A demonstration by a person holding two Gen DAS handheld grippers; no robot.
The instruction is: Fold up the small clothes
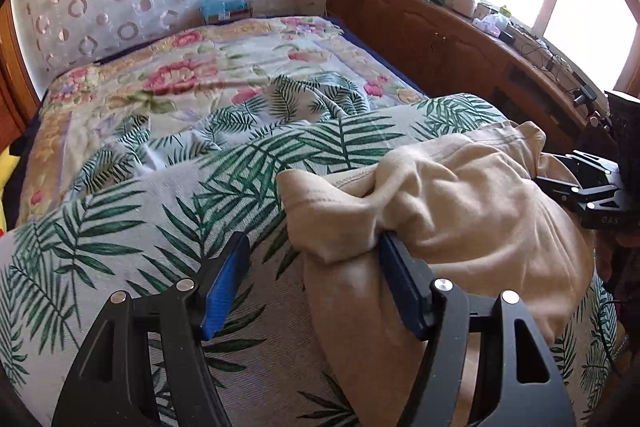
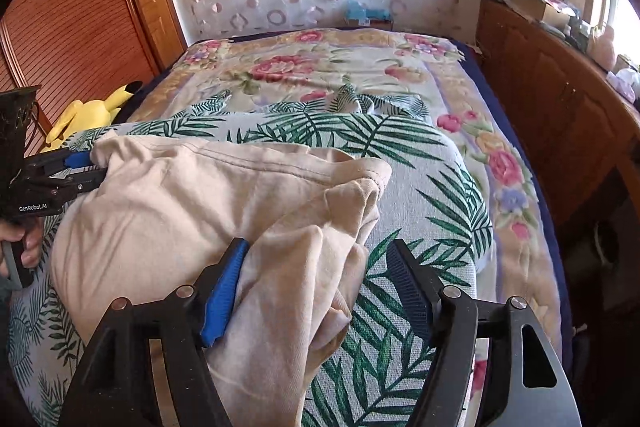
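Garment position: the beige garment (image 2: 208,211) lies bunched on the palm-leaf cushion (image 1: 120,227) at the near end of the bed (image 2: 320,67). Left gripper (image 1: 312,287): jaws spread, not clamping; one pad sits under a fold at the garment's left edge, the other rests clear on the cushion. Right gripper (image 2: 316,287): jaws released, with the garment's right edge lying loose between them and touching only the left pad.

Procedure, as judged: lay the cloth flat before creasing. Seat each gripper on one corner of the hem, pinch a single layer, and draw the corners apart so wrinkles clear.

Surroundings: a second leaf-print fabric (image 1: 288,99) lies crumpled beyond the cushion. A yellow plush toy (image 2: 96,115) sits left of the cushion and a wooden cabinet (image 2: 560,99) to its right. Neither blocks the work; the cushion's domed surface may let cloth slide.
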